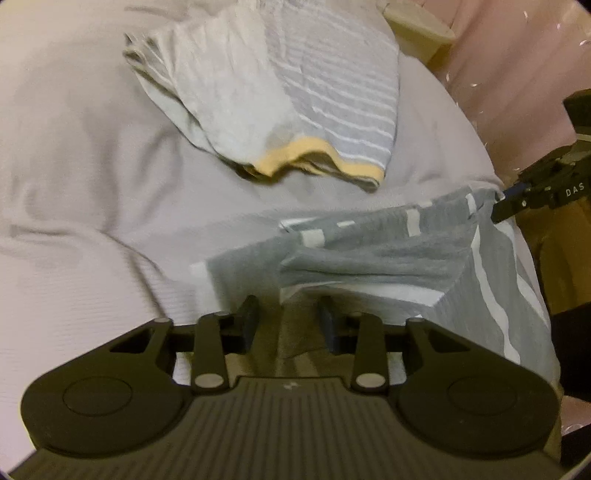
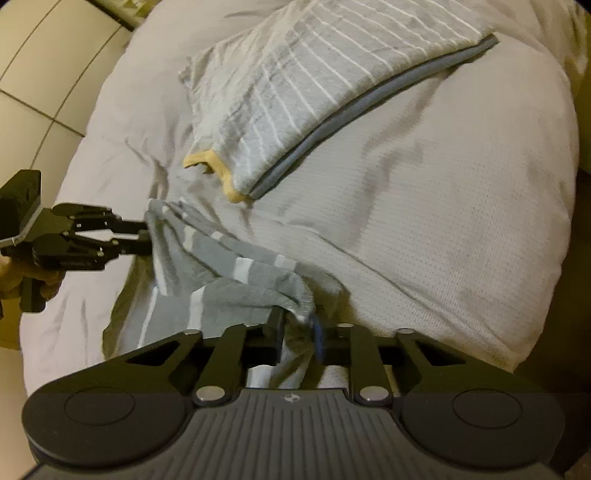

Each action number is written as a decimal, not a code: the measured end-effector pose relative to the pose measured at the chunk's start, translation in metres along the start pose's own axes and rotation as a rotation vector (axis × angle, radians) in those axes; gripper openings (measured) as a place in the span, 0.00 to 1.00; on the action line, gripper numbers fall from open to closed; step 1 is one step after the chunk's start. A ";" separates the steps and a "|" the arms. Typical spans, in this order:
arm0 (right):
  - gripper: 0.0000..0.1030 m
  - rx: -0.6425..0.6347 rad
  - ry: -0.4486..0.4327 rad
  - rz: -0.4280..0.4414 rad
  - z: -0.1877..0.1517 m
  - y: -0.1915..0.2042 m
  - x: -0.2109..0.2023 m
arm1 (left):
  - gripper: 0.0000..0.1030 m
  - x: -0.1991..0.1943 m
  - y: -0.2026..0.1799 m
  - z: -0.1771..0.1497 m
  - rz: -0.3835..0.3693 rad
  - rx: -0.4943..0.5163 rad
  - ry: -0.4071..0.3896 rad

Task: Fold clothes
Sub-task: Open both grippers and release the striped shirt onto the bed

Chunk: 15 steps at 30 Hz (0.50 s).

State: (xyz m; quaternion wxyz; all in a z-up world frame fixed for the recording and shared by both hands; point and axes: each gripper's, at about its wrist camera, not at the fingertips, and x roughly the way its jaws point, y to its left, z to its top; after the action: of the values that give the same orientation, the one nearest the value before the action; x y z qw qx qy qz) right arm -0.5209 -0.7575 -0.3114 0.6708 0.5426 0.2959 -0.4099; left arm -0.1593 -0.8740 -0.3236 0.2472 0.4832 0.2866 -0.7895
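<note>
A dark grey garment with white stripes (image 1: 388, 254) hangs stretched between my two grippers just above the bed (image 1: 92, 184). My left gripper (image 1: 289, 319) is shut on one bunched edge of it, and the right wrist view shows that gripper (image 2: 146, 236) pinching the cloth at the left. My right gripper (image 2: 297, 328) is shut on the opposite edge of the garment (image 2: 229, 273); it shows at the right border of the left wrist view (image 1: 496, 208). The cloth sags in folds between them.
A folded light grey striped garment with yellow and blue trim (image 2: 314, 74) (image 1: 295, 92) lies further back on the pale bedcover (image 2: 443, 203). Tiled floor (image 2: 37, 74) lies beyond the bed's left edge. A pink curtain (image 1: 517, 74) and a cream object (image 1: 417, 33) stand behind.
</note>
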 end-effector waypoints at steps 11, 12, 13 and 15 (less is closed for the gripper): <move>0.02 -0.003 -0.015 -0.025 0.004 -0.005 -0.001 | 0.00 0.001 0.004 -0.002 0.028 -0.082 -0.037; 0.02 0.006 -0.009 -0.024 0.005 -0.007 0.002 | 0.00 0.004 0.005 -0.003 0.031 -0.095 -0.032; 0.03 0.006 -0.008 -0.024 0.006 -0.008 0.002 | 0.01 0.005 0.006 -0.003 0.037 -0.111 -0.033; 0.07 0.005 -0.006 -0.026 0.008 -0.010 0.001 | 0.02 0.004 0.010 -0.005 0.067 -0.147 -0.038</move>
State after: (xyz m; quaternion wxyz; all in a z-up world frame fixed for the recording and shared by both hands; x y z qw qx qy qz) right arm -0.5293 -0.7665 -0.3154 0.6650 0.5390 0.2999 -0.4212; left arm -0.1514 -0.8776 -0.3314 0.3135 0.4581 0.3226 -0.7667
